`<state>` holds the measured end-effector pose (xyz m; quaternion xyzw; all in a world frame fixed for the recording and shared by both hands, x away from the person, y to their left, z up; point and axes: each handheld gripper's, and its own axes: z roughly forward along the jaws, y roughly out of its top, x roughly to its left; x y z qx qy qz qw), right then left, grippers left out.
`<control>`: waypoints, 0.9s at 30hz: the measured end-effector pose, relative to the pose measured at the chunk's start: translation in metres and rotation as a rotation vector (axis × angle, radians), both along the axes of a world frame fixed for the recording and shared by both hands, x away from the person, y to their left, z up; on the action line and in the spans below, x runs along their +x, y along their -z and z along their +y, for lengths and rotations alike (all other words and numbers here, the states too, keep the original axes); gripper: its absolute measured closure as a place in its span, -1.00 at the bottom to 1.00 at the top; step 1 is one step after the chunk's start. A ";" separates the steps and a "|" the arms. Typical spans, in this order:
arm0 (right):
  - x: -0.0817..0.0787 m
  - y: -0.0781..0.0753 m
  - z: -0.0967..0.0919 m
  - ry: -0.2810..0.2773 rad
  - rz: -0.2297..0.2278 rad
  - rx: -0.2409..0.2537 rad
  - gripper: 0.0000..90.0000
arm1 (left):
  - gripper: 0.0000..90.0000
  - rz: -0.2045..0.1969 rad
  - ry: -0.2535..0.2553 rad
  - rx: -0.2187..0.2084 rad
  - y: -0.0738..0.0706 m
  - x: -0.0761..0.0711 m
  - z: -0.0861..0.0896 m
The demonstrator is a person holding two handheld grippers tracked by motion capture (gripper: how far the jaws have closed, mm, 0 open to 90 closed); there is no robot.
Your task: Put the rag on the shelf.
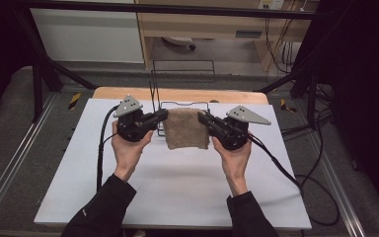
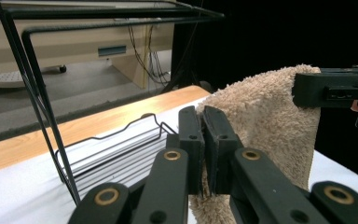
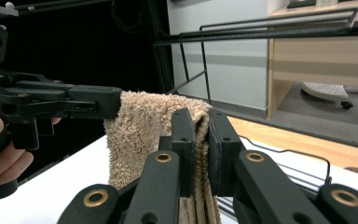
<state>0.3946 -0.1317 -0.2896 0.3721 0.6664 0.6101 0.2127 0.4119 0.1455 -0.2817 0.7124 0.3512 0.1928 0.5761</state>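
Two grippers, left (image 1: 162,116) and right (image 1: 203,117), pinched the towel's (image 1: 186,129) top corners; it hung flat, long side down, wire rack (image 1: 154,94) right behind.

The tan terry towel (image 1: 186,129) is folded double and hangs flat above the white desk (image 1: 177,187), held up by its two upper corners.
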 end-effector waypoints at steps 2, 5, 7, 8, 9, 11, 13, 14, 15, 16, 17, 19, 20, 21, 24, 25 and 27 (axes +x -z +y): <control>0.002 -0.003 0.001 0.003 -0.009 0.001 0.85 | 0.92 -0.003 -0.002 -0.005 -0.002 0.001 0.000; 0.003 -0.007 0.002 0.007 -0.014 0.000 0.85 | 0.92 -0.015 -0.002 -0.008 -0.005 0.003 0.001; 0.004 -0.010 0.002 0.008 -0.019 0.002 0.84 | 0.92 -0.021 -0.003 -0.014 -0.007 0.005 0.001; 0.005 -0.012 0.002 0.009 -0.021 0.003 0.84 | 0.92 -0.025 -0.005 -0.017 -0.009 0.006 0.001; 0.006 -0.013 0.003 0.010 -0.024 0.001 0.84 | 0.92 -0.027 -0.006 -0.020 -0.011 0.006 0.002; 0.007 -0.016 0.003 0.012 -0.030 0.001 0.84 | 0.92 -0.029 -0.009 -0.027 -0.014 0.008 0.002; 0.008 -0.021 0.003 0.016 -0.033 -0.001 0.84 | 0.92 -0.033 -0.009 -0.032 -0.017 0.010 0.002; 0.009 -0.023 0.003 0.016 -0.039 -0.004 0.85 | 0.92 -0.037 -0.009 -0.035 -0.020 0.011 0.001; 0.010 -0.025 0.003 0.019 -0.044 -0.004 0.84 | 0.92 -0.042 -0.008 -0.033 -0.022 0.012 0.001; 0.011 -0.028 0.003 0.020 -0.048 -0.003 0.85 | 0.92 -0.049 -0.009 -0.038 -0.025 0.014 0.001; 0.011 -0.031 0.003 0.022 -0.053 -0.001 0.85 | 0.92 -0.051 -0.009 -0.040 -0.027 0.014 0.001; 0.013 -0.036 0.003 0.027 -0.059 -0.004 0.85 | 0.92 -0.060 -0.012 -0.040 -0.031 0.015 0.000; 0.014 -0.038 0.003 0.030 -0.063 -0.004 0.85 | 0.92 -0.062 -0.013 -0.042 -0.033 0.016 0.000; 0.014 -0.040 0.004 0.032 -0.064 -0.003 0.85 | 0.92 -0.065 -0.015 -0.045 -0.035 0.017 0.000; 0.016 -0.046 0.003 0.037 -0.075 -0.002 0.85 | 0.92 -0.074 -0.018 -0.050 -0.040 0.019 -0.001; 0.017 -0.047 0.003 0.039 -0.075 -0.001 0.85 | 0.92 -0.076 -0.019 -0.052 -0.041 0.020 -0.002; 0.018 -0.050 0.003 0.043 -0.080 -0.001 0.85 | 0.92 -0.080 -0.021 -0.052 -0.044 0.022 -0.003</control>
